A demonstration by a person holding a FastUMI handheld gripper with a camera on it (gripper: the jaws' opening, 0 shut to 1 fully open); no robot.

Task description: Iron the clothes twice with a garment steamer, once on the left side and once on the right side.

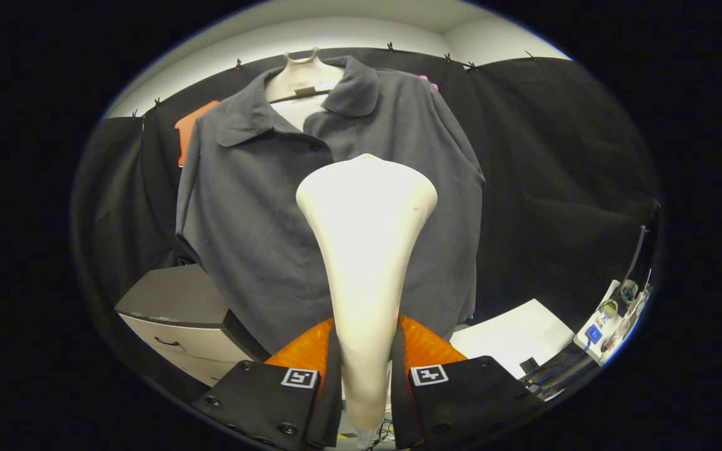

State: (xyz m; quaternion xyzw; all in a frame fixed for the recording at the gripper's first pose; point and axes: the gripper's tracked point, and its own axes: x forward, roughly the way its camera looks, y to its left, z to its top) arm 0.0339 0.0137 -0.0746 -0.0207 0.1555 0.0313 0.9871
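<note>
One garment steamer [366, 250] | long axis upright, head toward 12 o'clock, facing grey shirt [254, 213] | tongs [364, 369] clamped on its handle

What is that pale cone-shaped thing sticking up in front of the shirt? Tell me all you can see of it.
It looks like the garment steamer: a smooth, cream-white piece, apparently plastic, with a slim handle that widens upward into a broad, rounded head. It stands roughly upright, and what faces the camera is its plain back. The tongs are shut on its handle, one finger on each side. Its head is in front of the lower chest of the dark grey collared shirt on a hanger; whether it touches the cloth cannot be told.
</note>
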